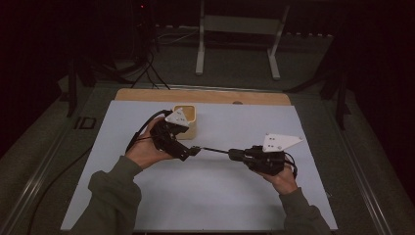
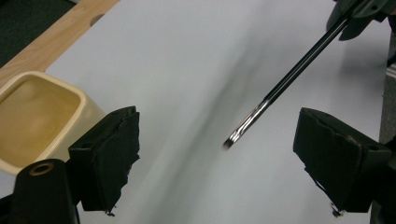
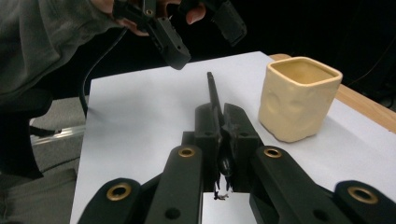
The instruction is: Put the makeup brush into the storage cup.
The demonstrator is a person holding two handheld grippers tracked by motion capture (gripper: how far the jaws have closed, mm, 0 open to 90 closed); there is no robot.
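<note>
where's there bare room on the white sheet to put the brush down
The near strip of the white sheet, between the two sleeves, is bare; so is the far right part beyond the right gripper. It is crowded mid-left, where the cup, the left gripper and the brush meet.
</note>
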